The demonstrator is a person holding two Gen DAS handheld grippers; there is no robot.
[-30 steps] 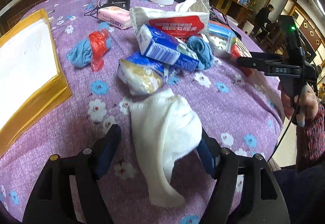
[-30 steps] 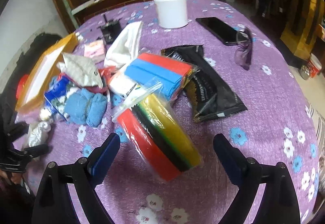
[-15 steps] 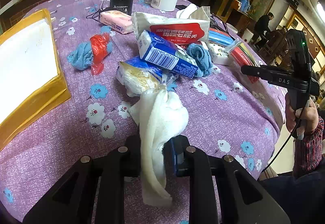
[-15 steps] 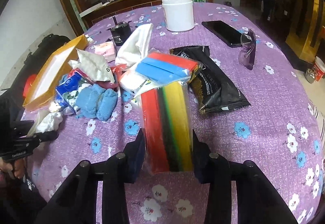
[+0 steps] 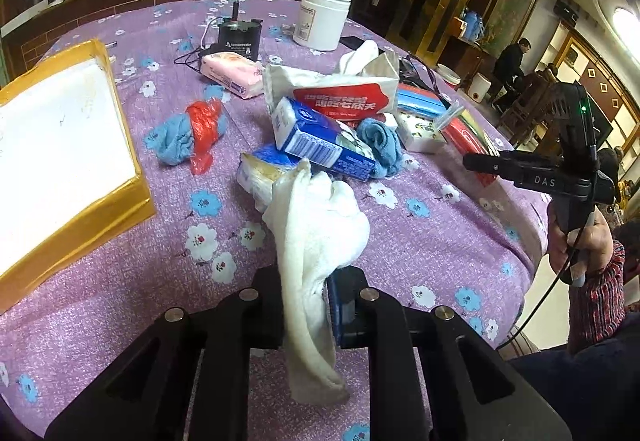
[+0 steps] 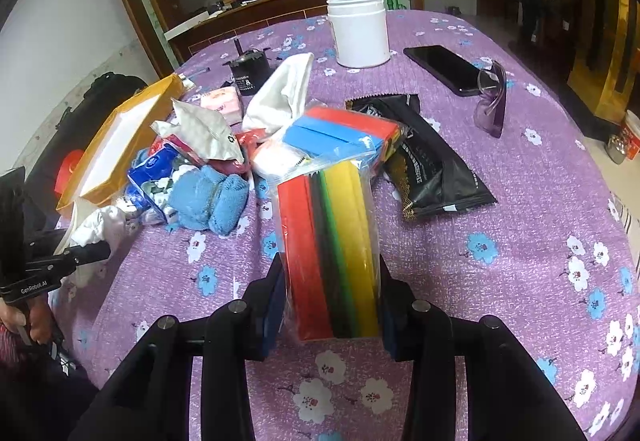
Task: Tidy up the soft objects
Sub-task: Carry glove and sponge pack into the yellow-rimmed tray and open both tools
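Note:
A crumpled white cloth [image 5: 316, 225] hangs between the fingers of my left gripper [image 5: 308, 305], which is shut on it just above the purple flowered tablecloth [image 5: 420, 241]. In the right wrist view my right gripper [image 6: 330, 305] is shut on a plastic-wrapped pack of red, green and yellow sponges [image 6: 332, 241], held on edge. A second sponge pack [image 6: 344, 133], blue and red, lies behind it. The left gripper [image 6: 92, 253] and its white cloth [image 6: 100, 225] show at the left edge. The right gripper [image 5: 480, 161] shows at the right, a hand below it.
A gold-rimmed box [image 5: 132, 145] with a white inside stands at the left. Mid-table lie a blue tissue pack [image 5: 320, 137], a red-and-white tissue pack [image 5: 336, 97], blue cloths [image 6: 208, 201] and a pink pack [image 5: 232, 73]. A white jar [image 6: 360, 33], black packet [image 6: 432, 169], phone [image 6: 444, 67] and glasses [image 6: 490, 101] sit beyond.
Both grippers went from open to shut: the left pinched the white cloth, the right clamped the sponge pack and stood it on edge. Both views rose slightly.

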